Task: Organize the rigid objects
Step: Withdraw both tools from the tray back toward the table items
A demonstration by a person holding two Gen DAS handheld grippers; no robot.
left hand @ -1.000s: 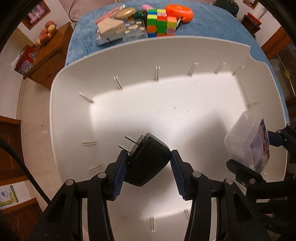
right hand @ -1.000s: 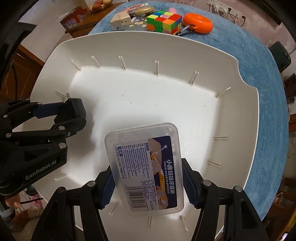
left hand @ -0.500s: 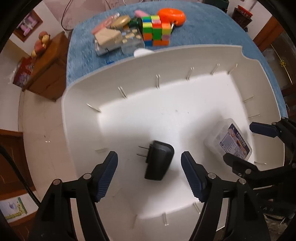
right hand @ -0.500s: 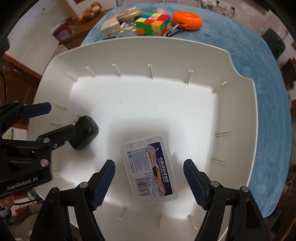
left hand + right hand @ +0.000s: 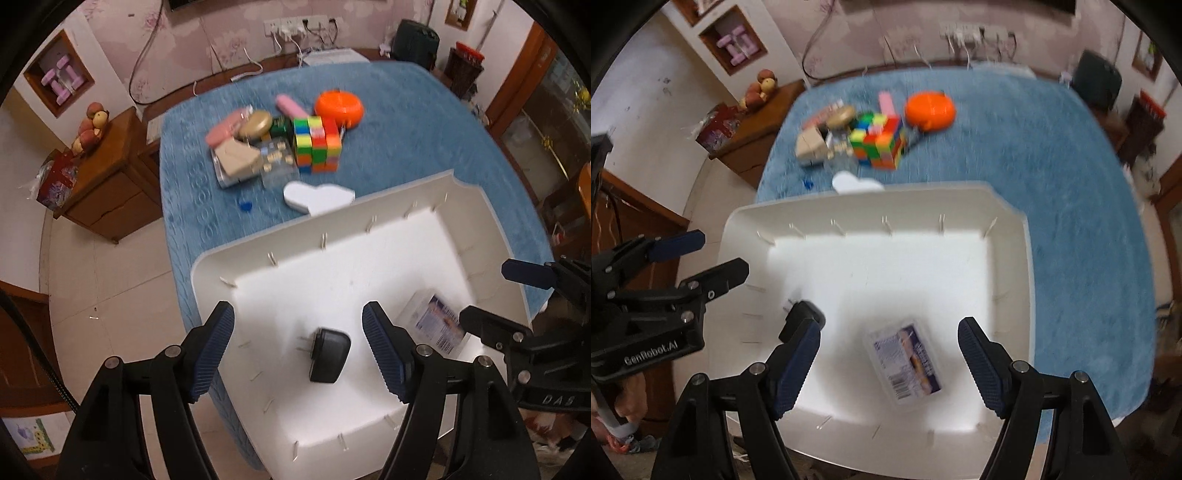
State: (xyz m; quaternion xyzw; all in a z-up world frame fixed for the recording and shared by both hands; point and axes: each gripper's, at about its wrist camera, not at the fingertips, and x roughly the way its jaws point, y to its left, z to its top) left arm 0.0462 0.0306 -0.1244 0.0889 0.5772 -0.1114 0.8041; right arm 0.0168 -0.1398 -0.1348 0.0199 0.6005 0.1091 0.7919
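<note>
A white bin sits at the near edge of a blue-covered table. Inside it lie a black plug adapter and a clear labelled plastic box. My left gripper is open and empty, high above the adapter. My right gripper is open and empty, high above the box. Each gripper shows in the other view, the left one and the right one.
Beyond the bin lie a colour cube, an orange round case, a beige block, a gold oval case, pink items, a white heart-shaped piece and a small blue cap. A wooden cabinet stands left.
Both grippers opened, releasing the adapter and the clear box into the bin, and have since risen and pulled back well above it.
</note>
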